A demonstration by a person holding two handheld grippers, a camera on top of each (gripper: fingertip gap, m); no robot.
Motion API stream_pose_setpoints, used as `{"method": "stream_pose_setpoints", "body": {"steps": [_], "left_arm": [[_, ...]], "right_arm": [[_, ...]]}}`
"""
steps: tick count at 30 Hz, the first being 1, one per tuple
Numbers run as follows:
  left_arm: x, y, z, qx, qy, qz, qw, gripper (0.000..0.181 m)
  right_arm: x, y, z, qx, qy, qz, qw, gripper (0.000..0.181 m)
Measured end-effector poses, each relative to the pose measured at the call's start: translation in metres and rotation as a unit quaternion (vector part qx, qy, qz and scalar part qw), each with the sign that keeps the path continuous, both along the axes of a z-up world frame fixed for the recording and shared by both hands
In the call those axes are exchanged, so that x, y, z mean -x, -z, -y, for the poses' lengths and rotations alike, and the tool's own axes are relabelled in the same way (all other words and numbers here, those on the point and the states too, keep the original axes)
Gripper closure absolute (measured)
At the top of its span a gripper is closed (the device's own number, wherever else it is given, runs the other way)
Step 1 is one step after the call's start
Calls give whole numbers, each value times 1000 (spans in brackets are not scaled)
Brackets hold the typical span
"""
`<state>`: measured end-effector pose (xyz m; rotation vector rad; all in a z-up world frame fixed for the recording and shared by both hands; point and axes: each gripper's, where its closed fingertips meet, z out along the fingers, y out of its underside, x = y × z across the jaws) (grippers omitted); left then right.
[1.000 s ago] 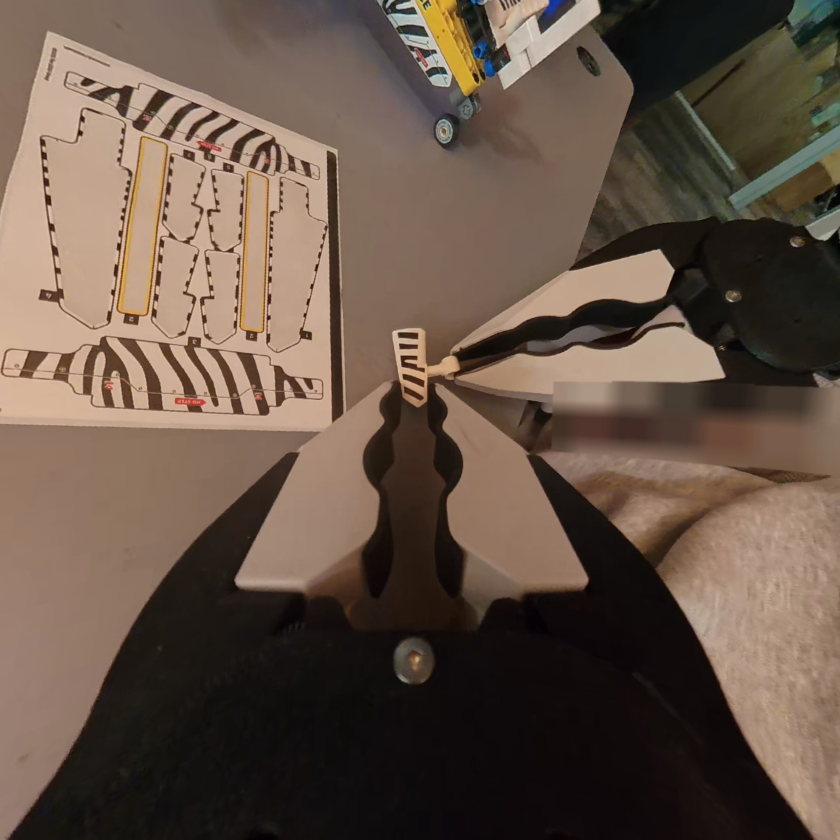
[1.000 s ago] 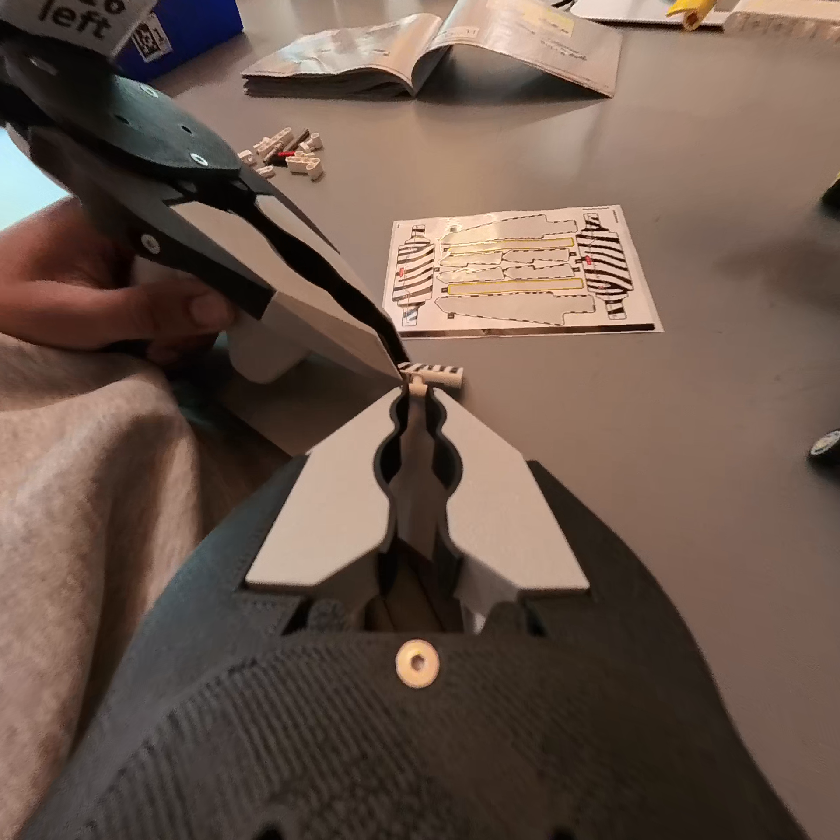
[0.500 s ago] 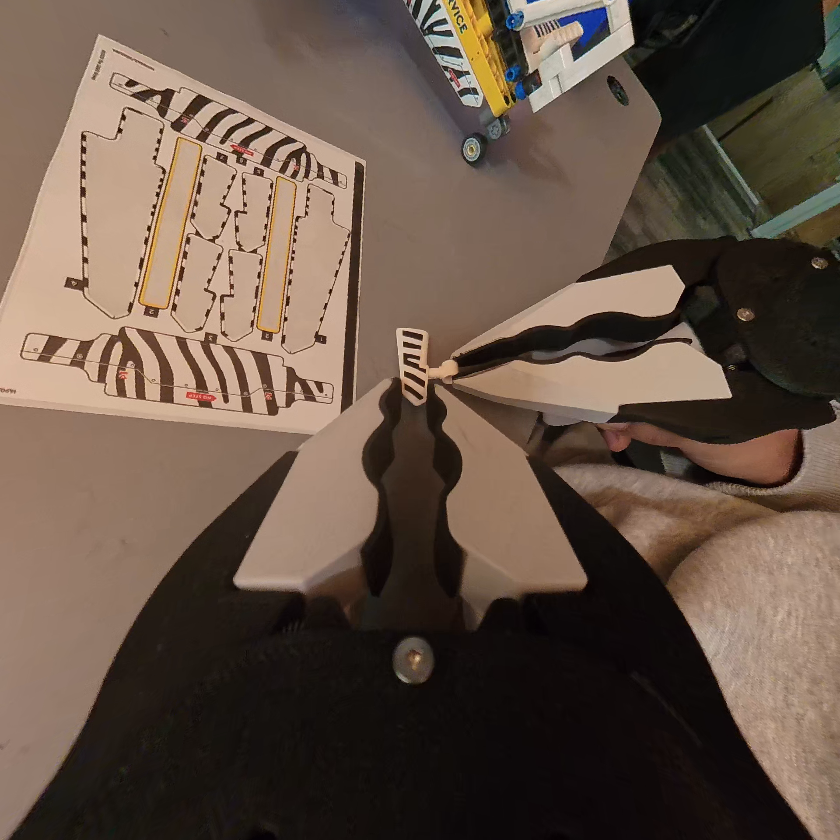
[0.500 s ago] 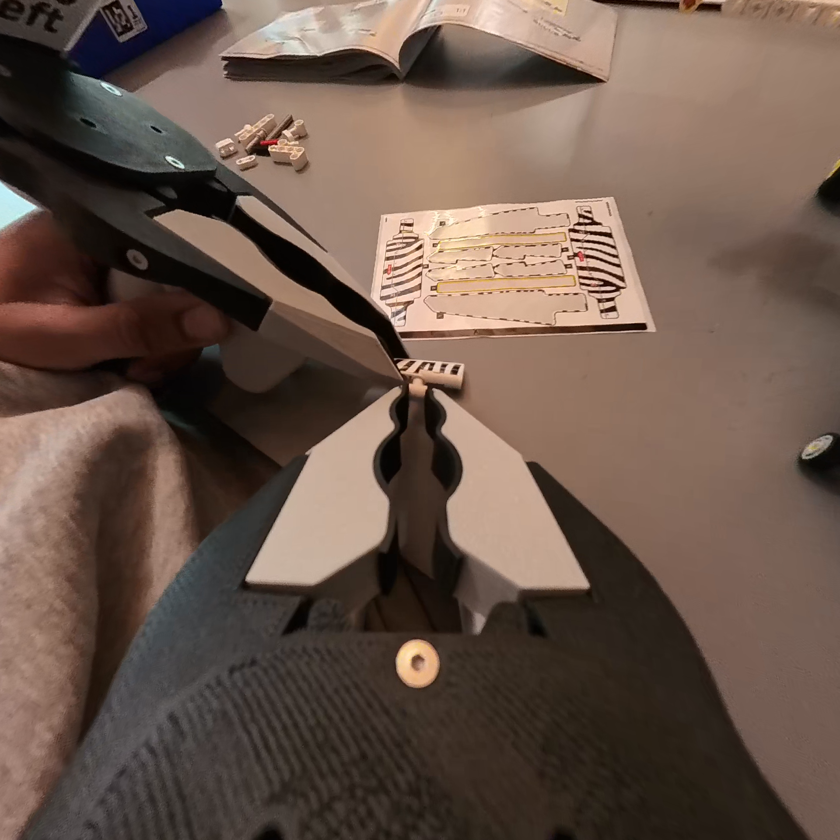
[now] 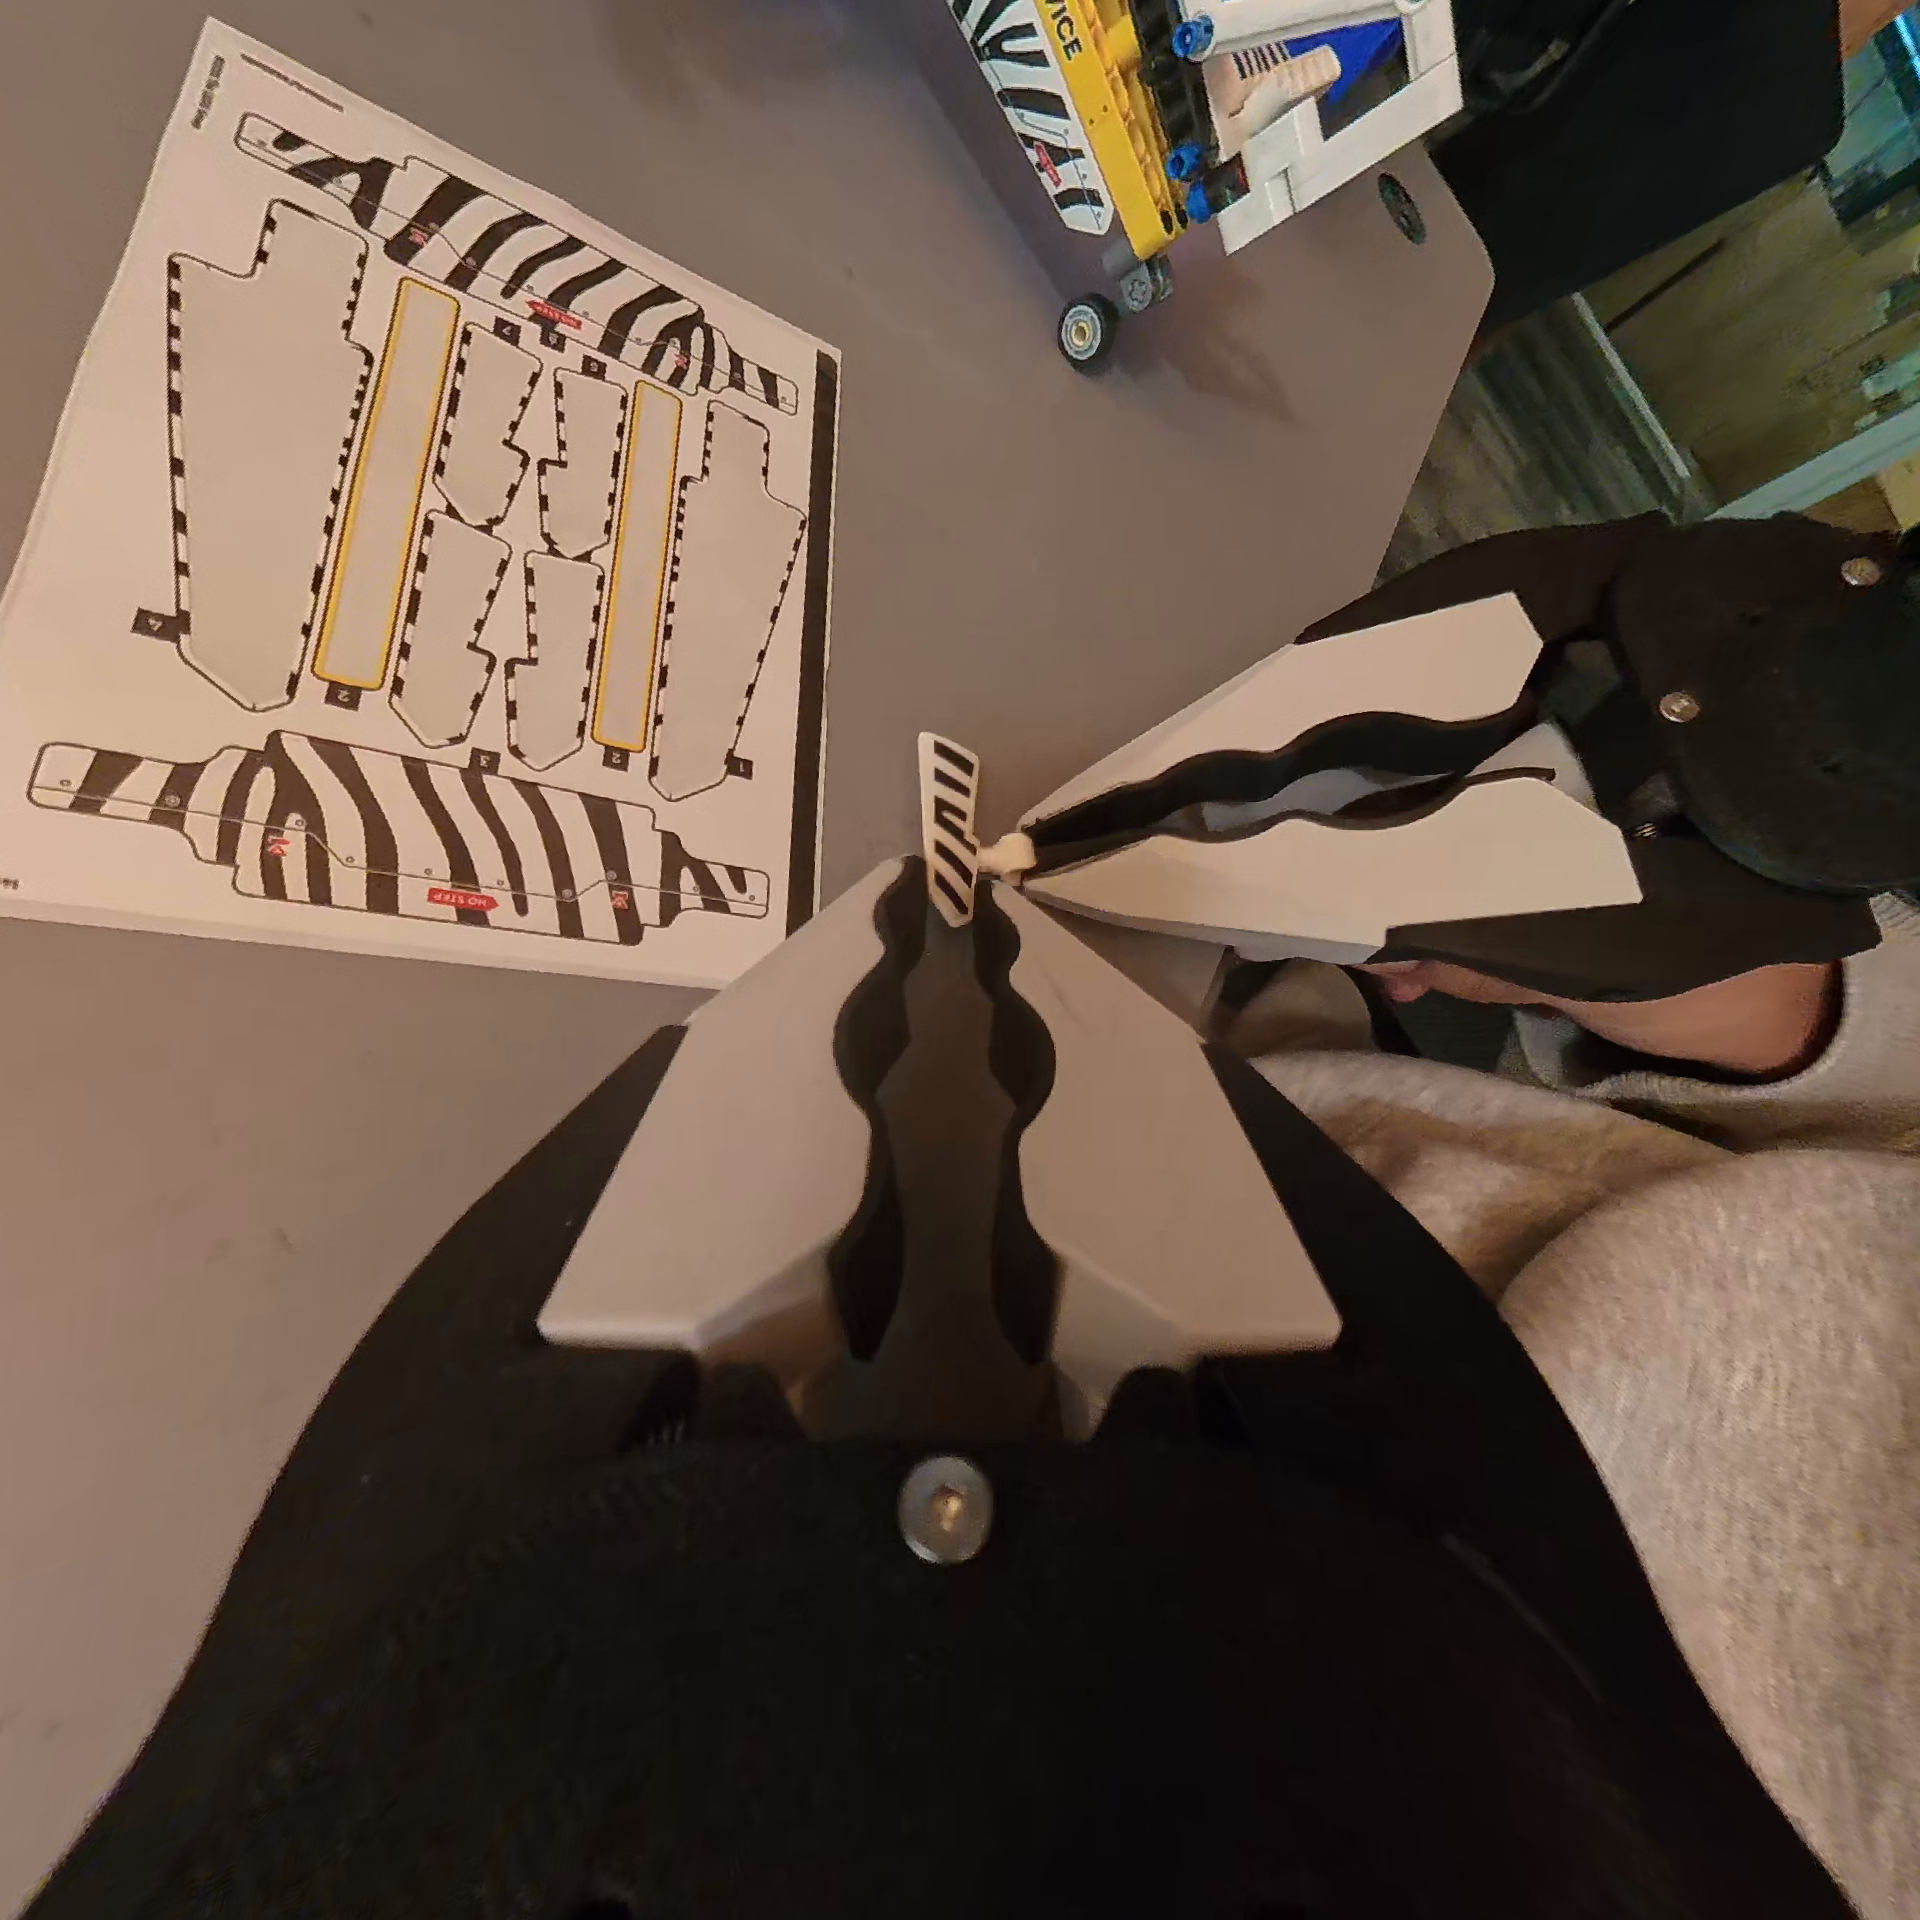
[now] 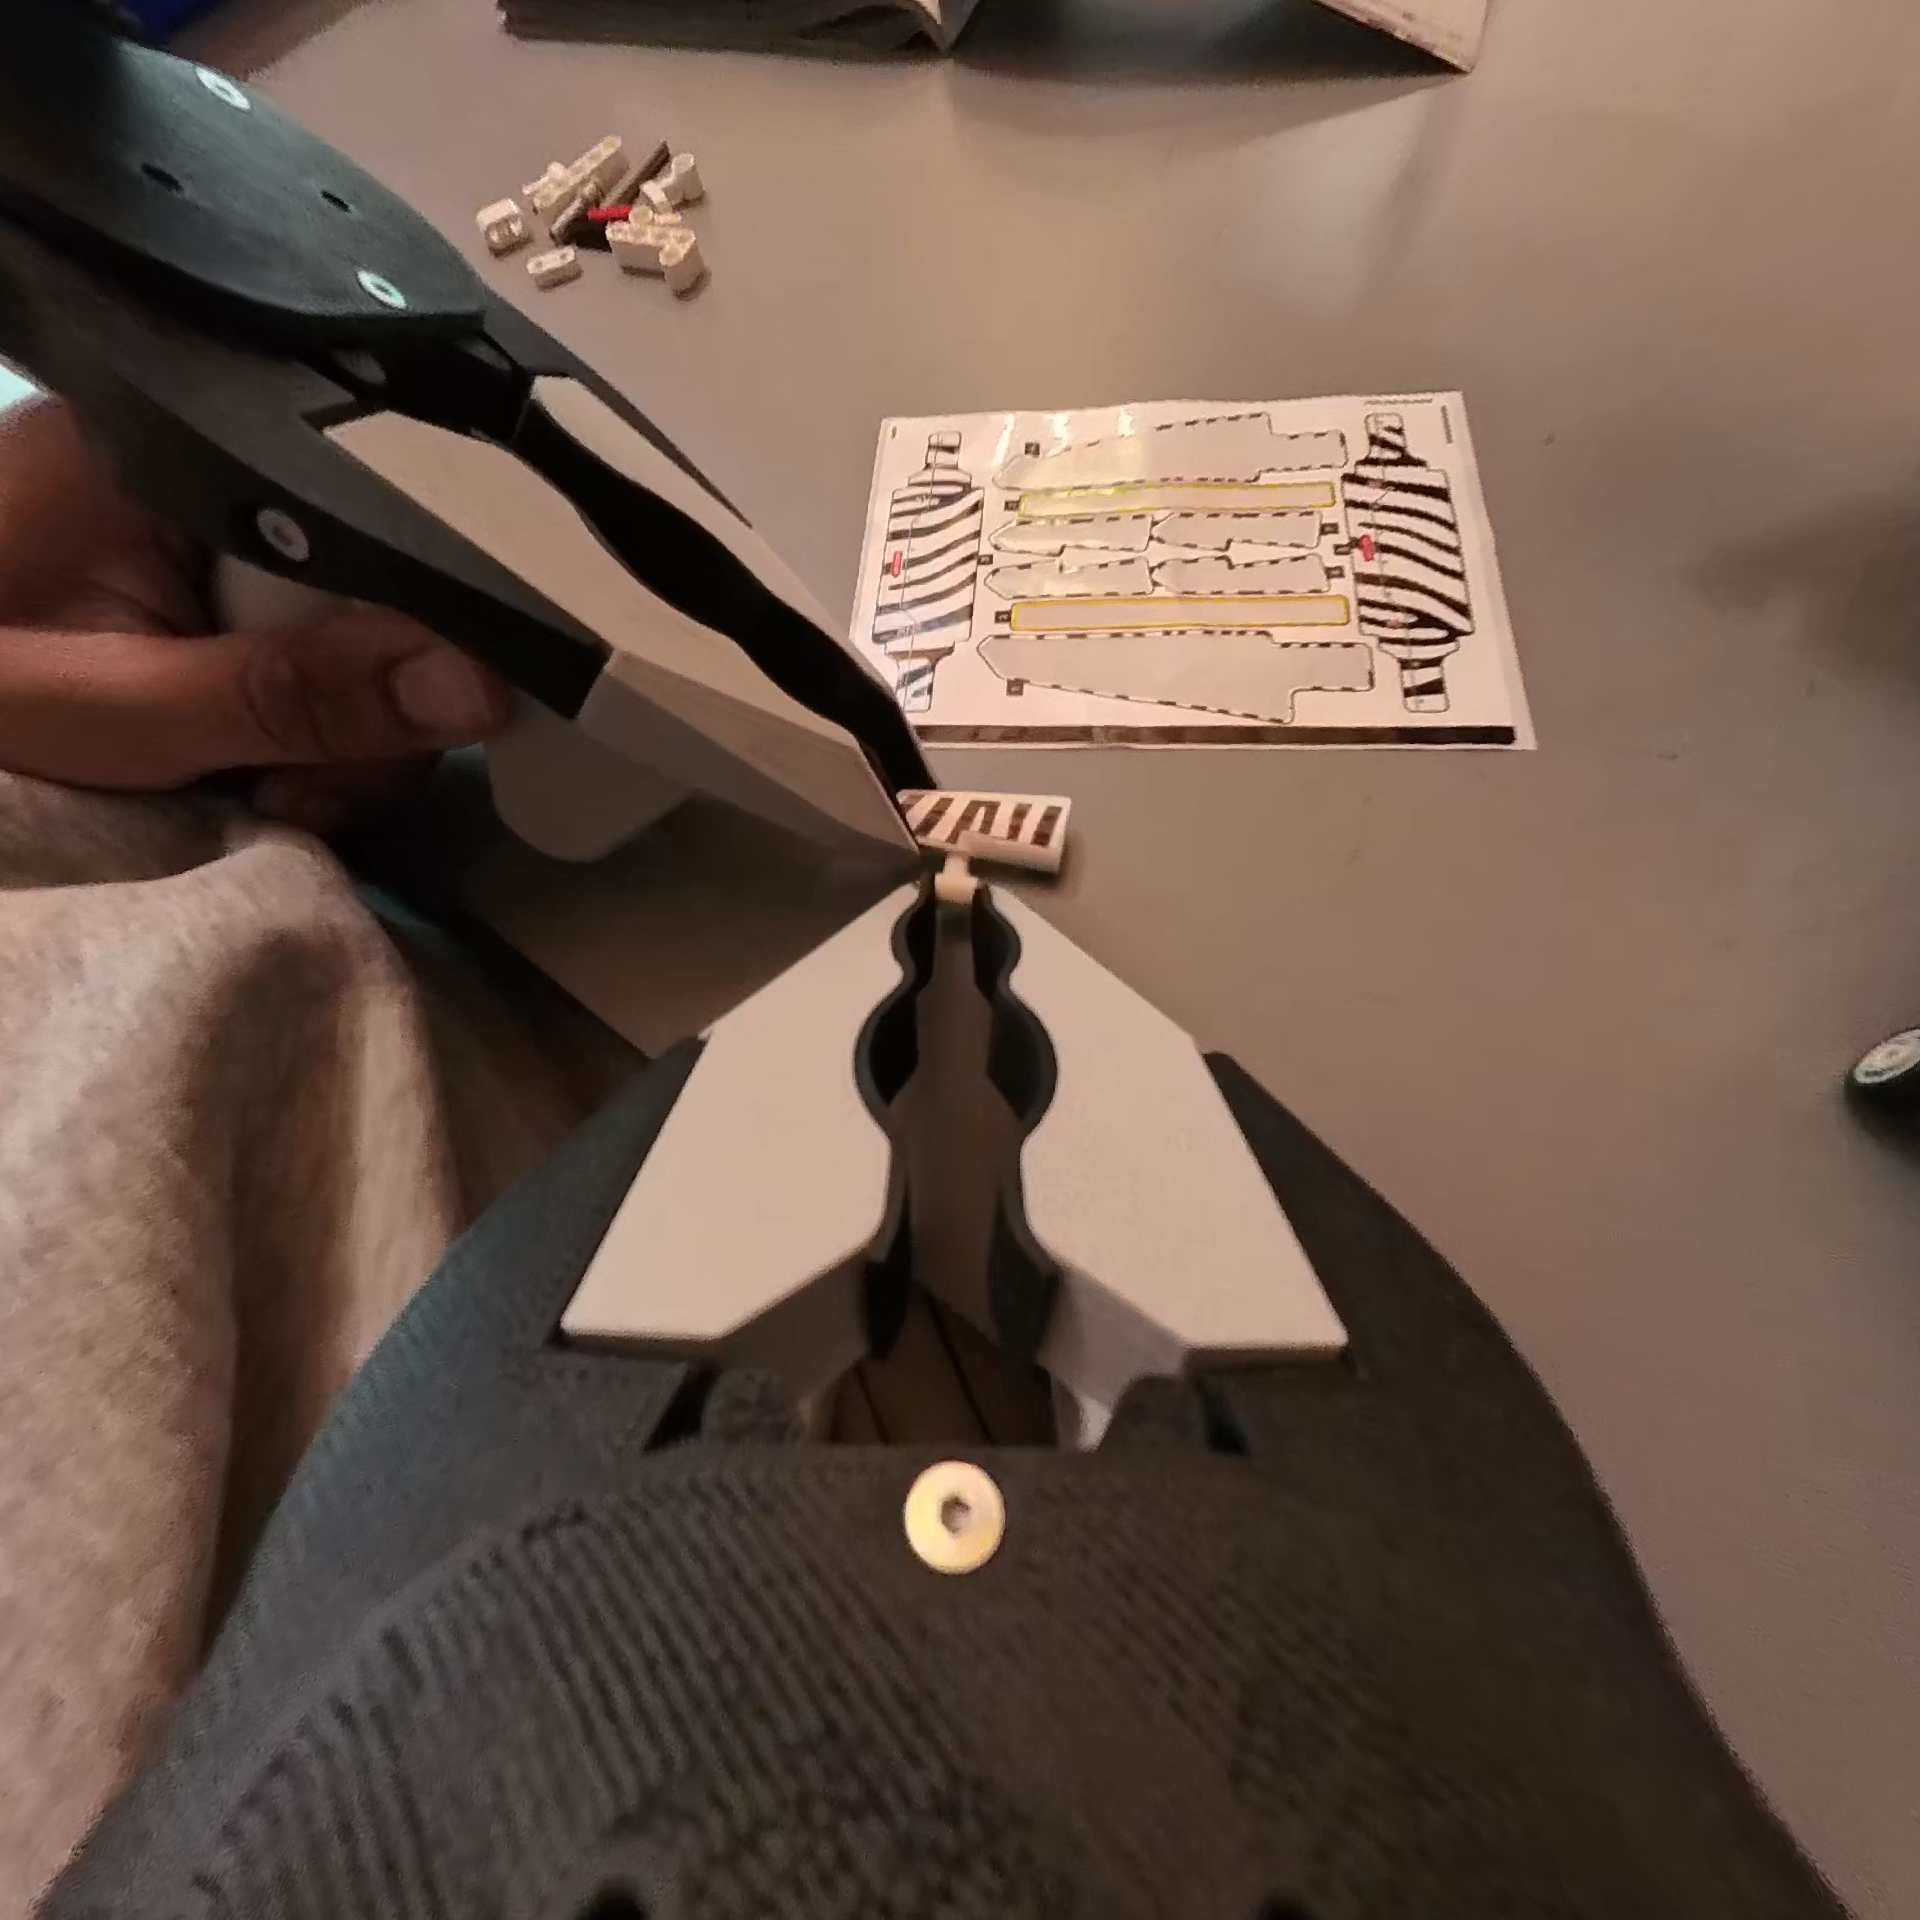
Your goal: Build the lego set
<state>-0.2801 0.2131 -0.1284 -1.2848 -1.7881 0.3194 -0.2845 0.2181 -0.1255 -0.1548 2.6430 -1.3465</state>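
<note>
A small white striped lego piece [image 5: 954, 821] with black zebra bars is held between both grippers above the grey table. My left gripper [image 5: 948, 883] is shut on one end of the striped piece. My right gripper [image 6: 954, 889] is shut on a short white peg [image 6: 956, 871] that sticks out of the piece's side. The striped piece also shows in the right wrist view [image 6: 992, 826], with the left gripper [image 6: 914, 821] coming in from the upper left. The right gripper [image 5: 1023, 857] enters the left wrist view from the right.
A sticker sheet [image 5: 436, 520] with zebra patterns lies flat on the table; it also shows in the right wrist view [image 6: 1184, 571]. A partly built yellow, white and blue model [image 5: 1174, 114] stands at the far edge. Loose small pieces [image 6: 603, 218] and an open booklet [image 6: 935, 16] lie farther off. A loose wheel [image 6: 1886, 1081] lies right. Both grippers' tips are close together, under 4 cm apart.
Both grippers keep their hold on the striped piece. The pair has shifted slightly over the table, so the sticker sheet and model sit a little differently in view.
</note>
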Motion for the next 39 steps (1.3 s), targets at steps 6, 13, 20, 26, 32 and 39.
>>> {"method": "stream_pose_setpoints", "body": {"steps": [6, 13, 20, 26, 32, 39], "left_arm": [[0, -1, -1, -7, 7, -1, 1000, 173], [0, -1, -2, -18, 13, -3, 1000, 173], [0, -1, 0, -33, 9, -6, 999, 174], [-2, -6, 1, -32, 16, -20, 999, 173], [-6, -8, 4, 29, 26, -21, 999, 150], [-5, 0, 4, 78, 34, 8, 996, 163]], "right_arm": [[0, 4, -2, -34, -19, -35, 999, 175], [-1, 5, -2, -49, -26, -33, 998, 175], [-2, 5, 0, -49, -20, -3, 999, 175], [-2, 5, 0, -52, -21, 3, 998, 175], [-2, 5, 0, -48, -22, 12, 999, 175], [-2, 4, 0, -45, -22, 17, 999, 175]]}}
